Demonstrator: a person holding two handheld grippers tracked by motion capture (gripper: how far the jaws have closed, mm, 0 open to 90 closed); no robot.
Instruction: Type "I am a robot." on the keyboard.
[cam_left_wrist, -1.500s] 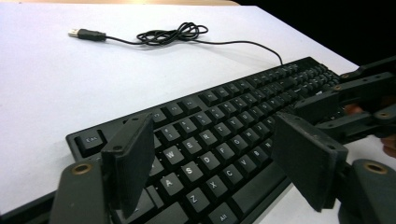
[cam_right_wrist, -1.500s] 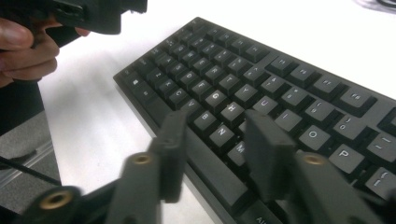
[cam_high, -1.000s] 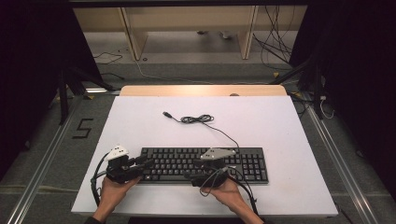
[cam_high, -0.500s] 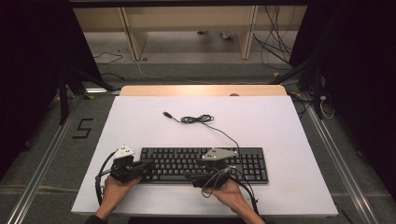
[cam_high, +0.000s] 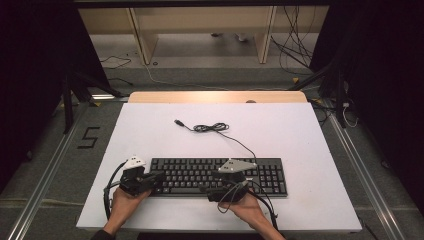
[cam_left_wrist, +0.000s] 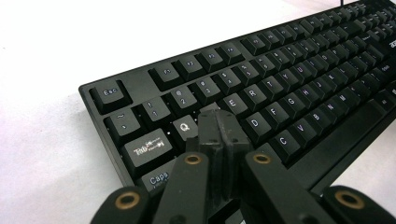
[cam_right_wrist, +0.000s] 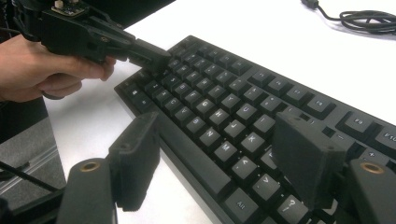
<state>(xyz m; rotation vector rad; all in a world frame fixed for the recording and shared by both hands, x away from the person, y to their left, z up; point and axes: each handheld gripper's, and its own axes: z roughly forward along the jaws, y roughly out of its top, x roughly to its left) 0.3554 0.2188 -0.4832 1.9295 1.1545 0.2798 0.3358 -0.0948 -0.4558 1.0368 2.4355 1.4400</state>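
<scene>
A black keyboard (cam_high: 220, 176) lies near the front edge of the white counter (cam_high: 310, 150). The left tool (cam_high: 152, 178) sits at its left end, the right tool (cam_high: 227, 186) over its middle. Its cable (cam_high: 212, 128) coils behind.

Wide bare stretch of white table top (cam_high: 150, 135) left, right and behind long black keyboard (cam_high: 260, 175). Thin black coiled USB cable (cam_high: 212, 128) lying across middle rear, trailing to keyboard's back edge. Narrow free strip along near edge.
</scene>
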